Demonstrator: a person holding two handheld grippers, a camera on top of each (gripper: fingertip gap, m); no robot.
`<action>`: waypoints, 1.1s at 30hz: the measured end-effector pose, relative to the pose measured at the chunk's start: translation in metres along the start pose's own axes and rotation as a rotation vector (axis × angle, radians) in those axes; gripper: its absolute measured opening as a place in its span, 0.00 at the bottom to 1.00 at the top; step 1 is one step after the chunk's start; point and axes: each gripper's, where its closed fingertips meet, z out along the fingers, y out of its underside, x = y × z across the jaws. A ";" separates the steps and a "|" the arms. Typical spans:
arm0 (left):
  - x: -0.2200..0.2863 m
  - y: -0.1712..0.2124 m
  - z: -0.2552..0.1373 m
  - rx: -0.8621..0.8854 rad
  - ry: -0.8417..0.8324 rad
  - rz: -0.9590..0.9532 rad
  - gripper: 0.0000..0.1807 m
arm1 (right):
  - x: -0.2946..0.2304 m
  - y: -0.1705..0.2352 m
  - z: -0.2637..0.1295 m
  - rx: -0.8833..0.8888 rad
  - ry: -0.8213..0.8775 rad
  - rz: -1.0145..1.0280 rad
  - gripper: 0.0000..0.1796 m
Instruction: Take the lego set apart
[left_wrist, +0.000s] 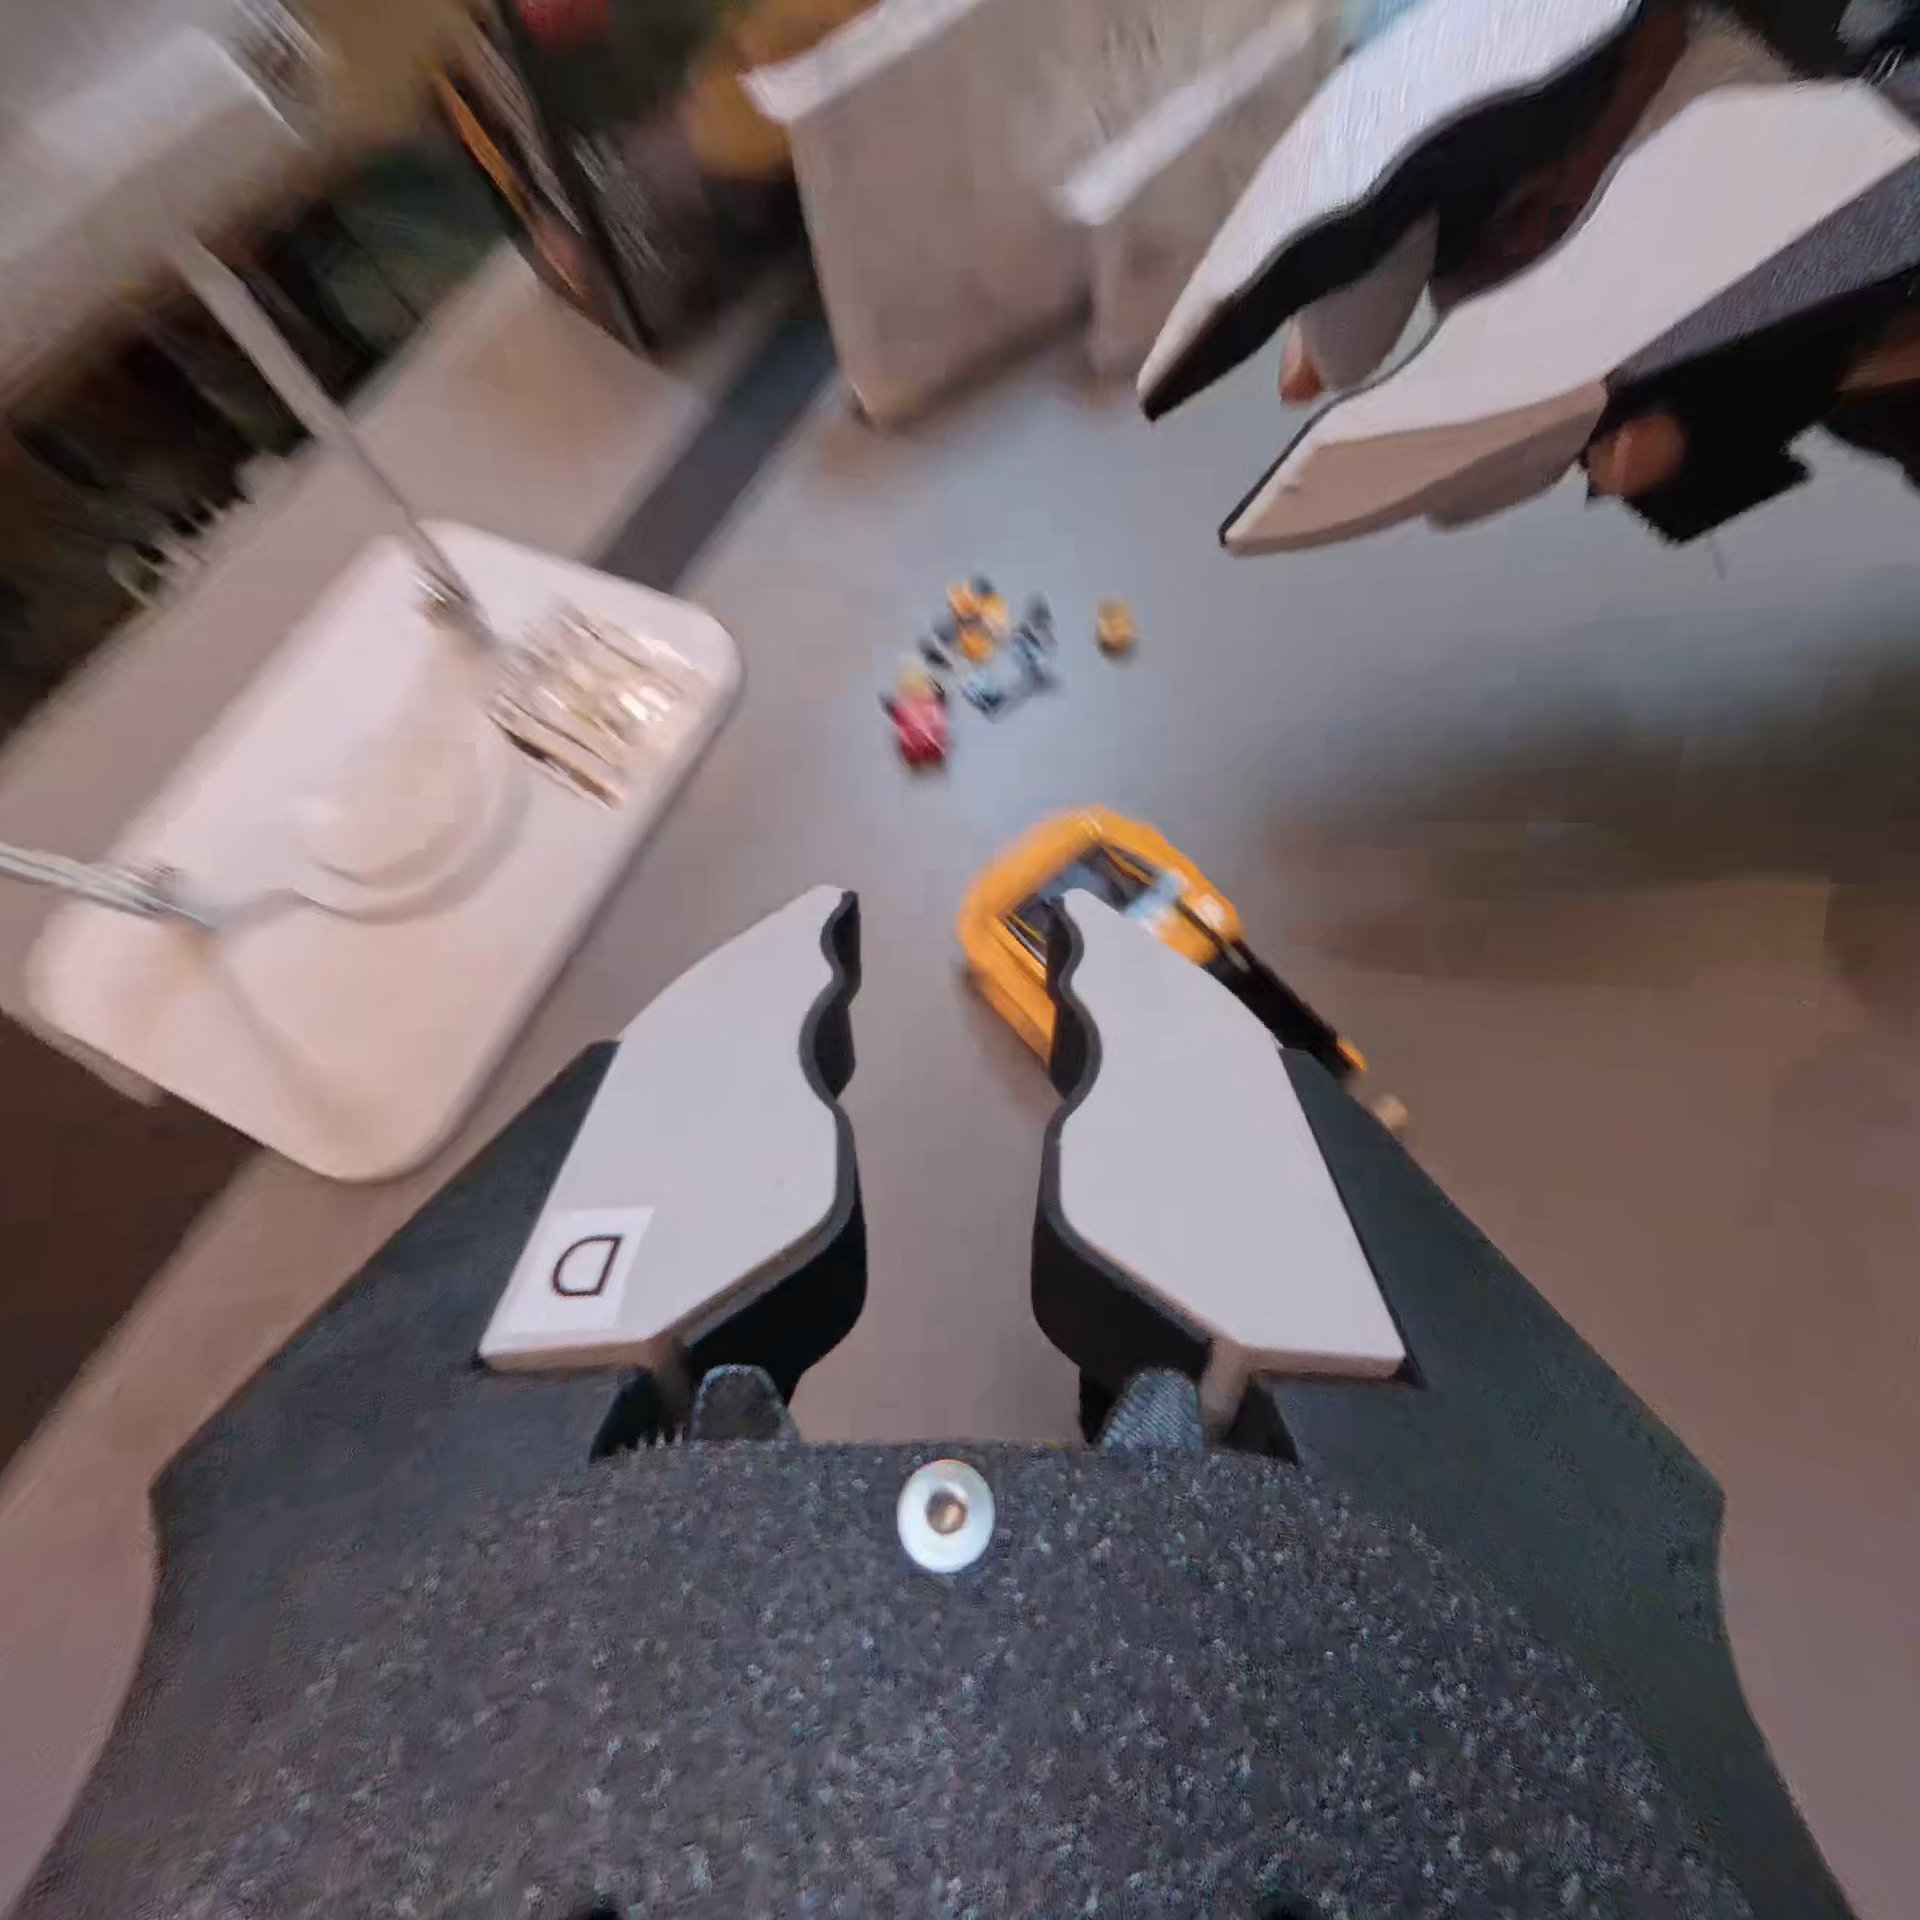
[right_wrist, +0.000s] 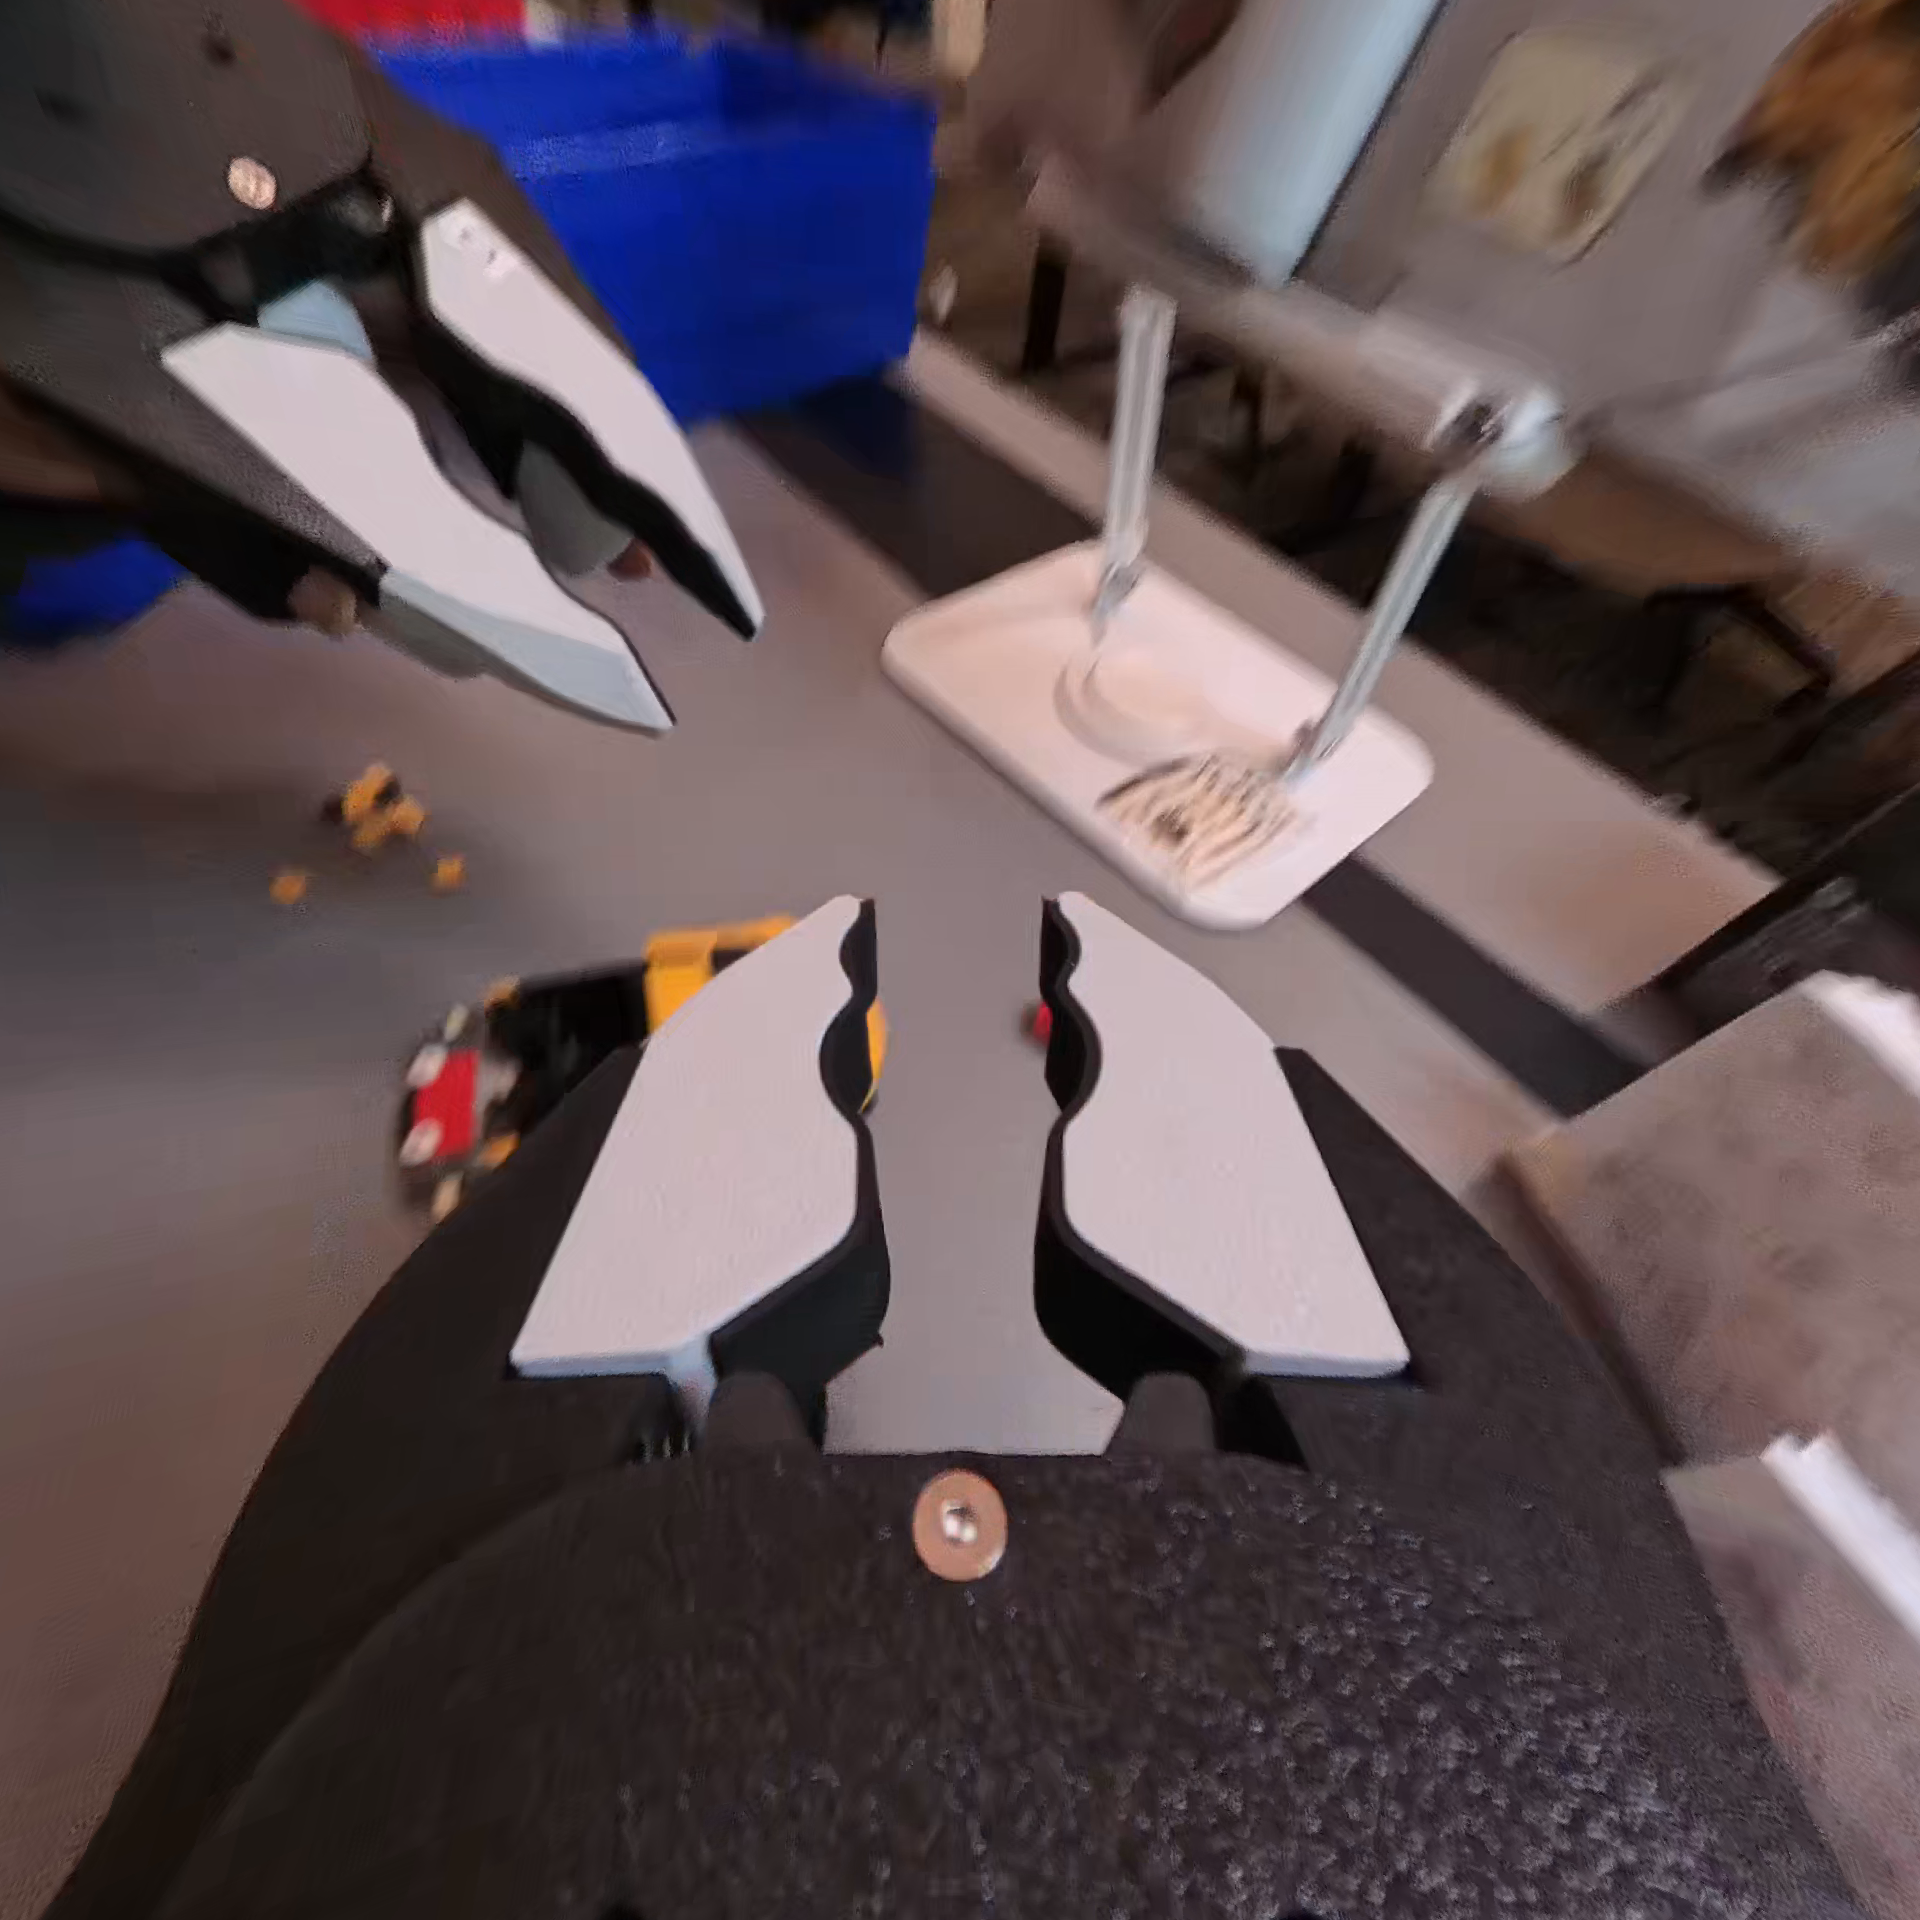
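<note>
Hovering: left gripper (left_wrist: 951, 914), jaws apart, empty
Right gripper (right_wrist: 956, 920): jaws apart, empty
Lego set (left_wrist: 1049, 925): on grey table (left_wrist: 1455, 831)
Loose pieces (left_wrist: 977, 665): scattered beyond it

You see a yellow and black lego set (left_wrist: 1091, 914) with red bits, a grey table (left_wrist: 1455, 790), a white tray (left_wrist: 343, 935), and a blue bin (right_wrist: 717, 197) far off.

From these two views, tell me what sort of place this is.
Probably a workshop or lab bench, not a home: a grey table, a blue bin behind it, a white tray holding a metal stand.
</note>
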 end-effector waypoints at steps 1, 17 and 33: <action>0.015 0.017 0.004 -0.040 0.033 -0.014 0.22 | -0.013 0.018 -0.003 -0.055 -0.024 -0.011 0.17; 0.090 0.098 0.043 -0.241 -0.065 -0.163 0.42 | -0.084 0.100 -0.005 -0.232 -0.169 -0.056 0.17; 0.116 0.066 0.005 0.009 0.536 -0.657 0.42 | -0.130 0.054 -0.003 0.037 -0.159 -0.472 0.15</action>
